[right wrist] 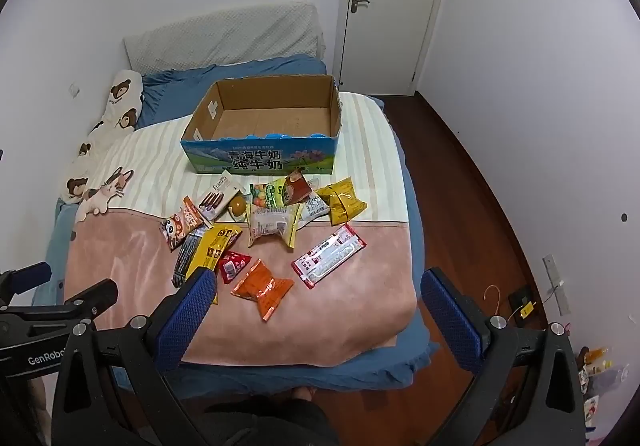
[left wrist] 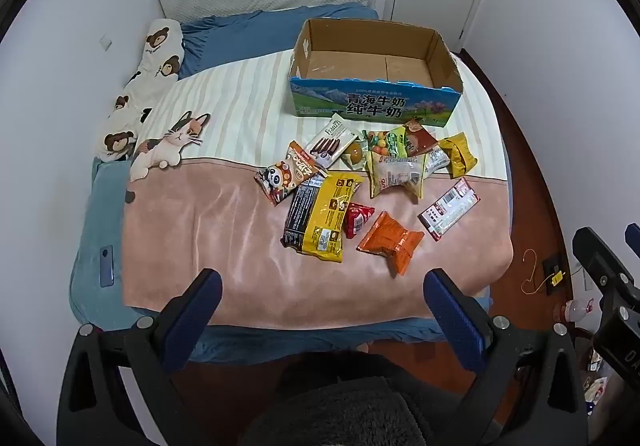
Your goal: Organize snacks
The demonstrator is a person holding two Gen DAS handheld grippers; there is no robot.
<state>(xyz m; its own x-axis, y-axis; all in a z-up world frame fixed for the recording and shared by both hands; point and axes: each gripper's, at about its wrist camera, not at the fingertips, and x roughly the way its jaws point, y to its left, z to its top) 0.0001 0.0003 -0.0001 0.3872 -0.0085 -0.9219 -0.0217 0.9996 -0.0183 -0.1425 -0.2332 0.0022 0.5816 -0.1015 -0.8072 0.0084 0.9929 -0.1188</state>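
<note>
Several snack packets lie loose on the bed: an orange packet, a yellow bag, a small red packet, a red-and-white flat pack and a panda-print pack. An open, empty cardboard milk box stands behind them. My left gripper is open and empty above the bed's near edge. My right gripper is open and empty, also short of the snacks.
A pink blanket covers the bed's near half. A phone lies at the bed's left edge. Bear-print pillow and wall are on the left. Wooden floor, a door and cables lie to the right.
</note>
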